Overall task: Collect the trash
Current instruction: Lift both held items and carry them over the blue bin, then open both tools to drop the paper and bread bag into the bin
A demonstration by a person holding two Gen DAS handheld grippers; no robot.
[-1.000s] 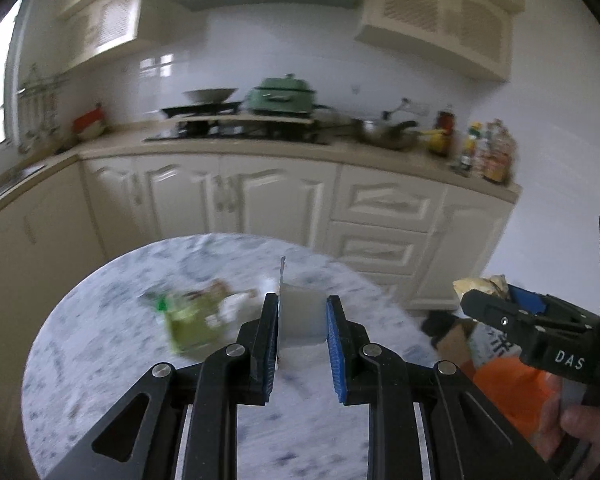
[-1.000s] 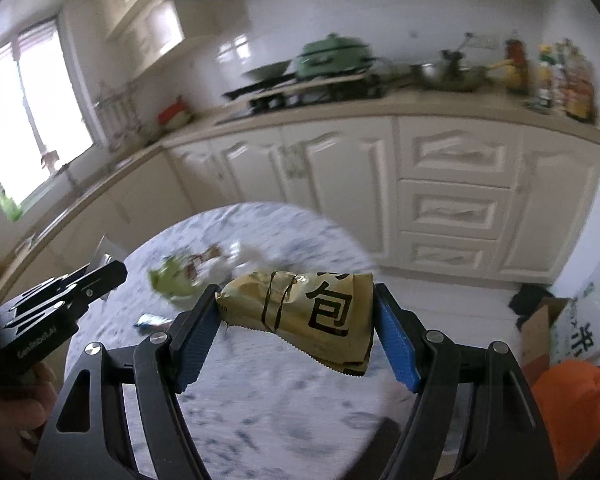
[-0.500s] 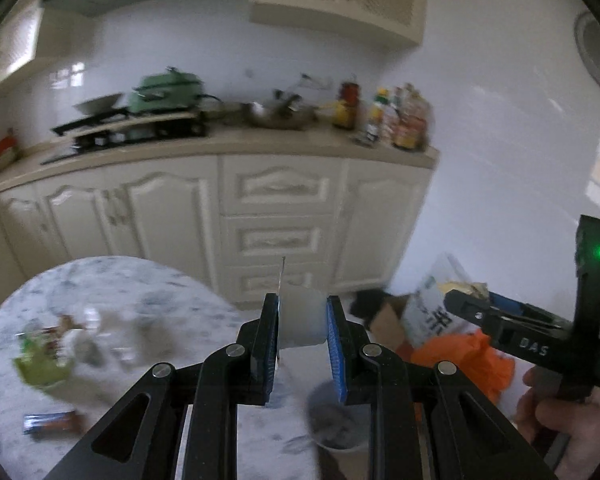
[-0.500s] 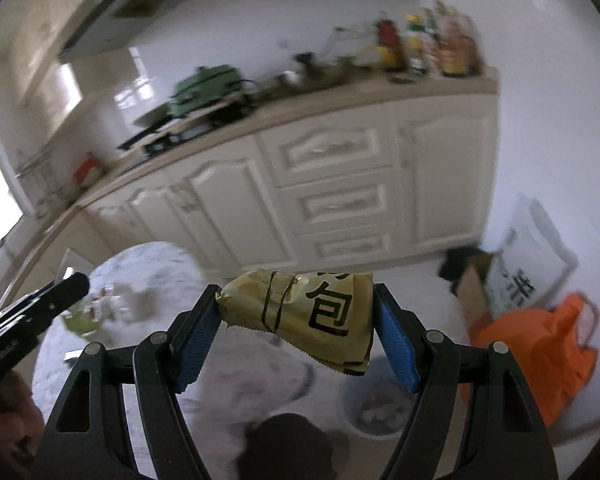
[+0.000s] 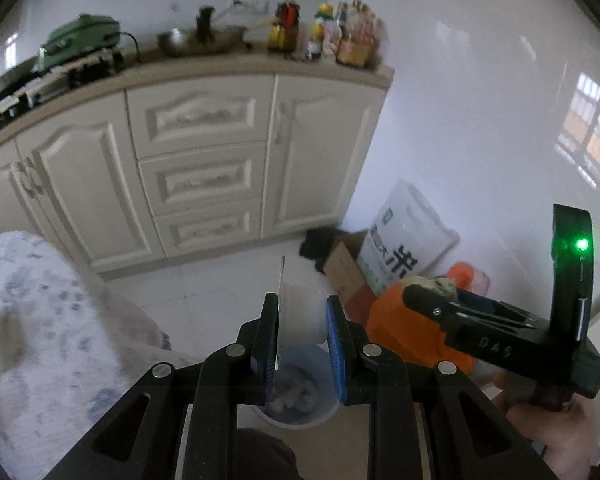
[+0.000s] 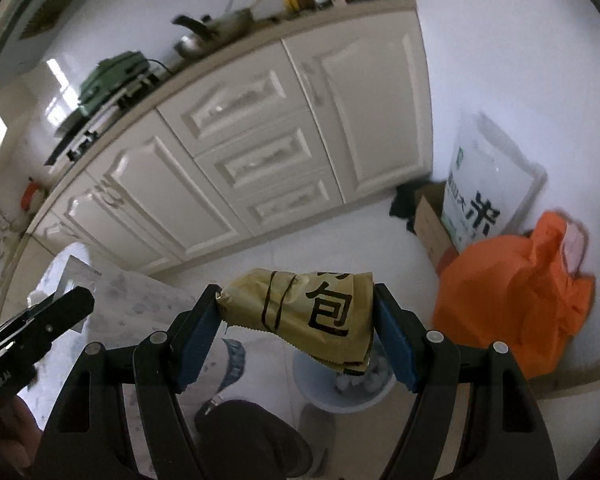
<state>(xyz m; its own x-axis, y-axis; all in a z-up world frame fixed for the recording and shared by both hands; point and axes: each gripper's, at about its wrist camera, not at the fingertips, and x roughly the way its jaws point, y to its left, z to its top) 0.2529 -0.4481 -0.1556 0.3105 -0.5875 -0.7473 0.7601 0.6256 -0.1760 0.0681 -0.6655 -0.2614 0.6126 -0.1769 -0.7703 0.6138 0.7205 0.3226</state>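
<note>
My left gripper [image 5: 302, 334] is shut on a small white plastic cup [image 5: 302, 314] with a peeled foil lid, held in the air above a pale blue trash bin [image 5: 300, 400] on the floor. My right gripper [image 6: 300, 332] is shut on a crumpled yellow snack wrapper [image 6: 312, 312] with black print, held just above the same bin [image 6: 346, 394], which holds white crumpled waste. The right gripper also shows at the right of the left wrist view [image 5: 480, 320]; the left gripper shows at the lower left of the right wrist view [image 6: 31, 332].
The round marble table [image 5: 31, 320] lies to the left. Cream kitchen cabinets [image 5: 203, 168] stand behind. An orange plastic bag [image 6: 512, 300], a white rice sack [image 6: 484, 192] and a cardboard box [image 6: 432, 220] sit against the wall at the right. A person's dark shoe [image 6: 243, 432] is beside the bin.
Both grippers swung right, away from the table and its litter, and tilted down toward the floor. The bin has come under both grippers. Both still hold their items.
</note>
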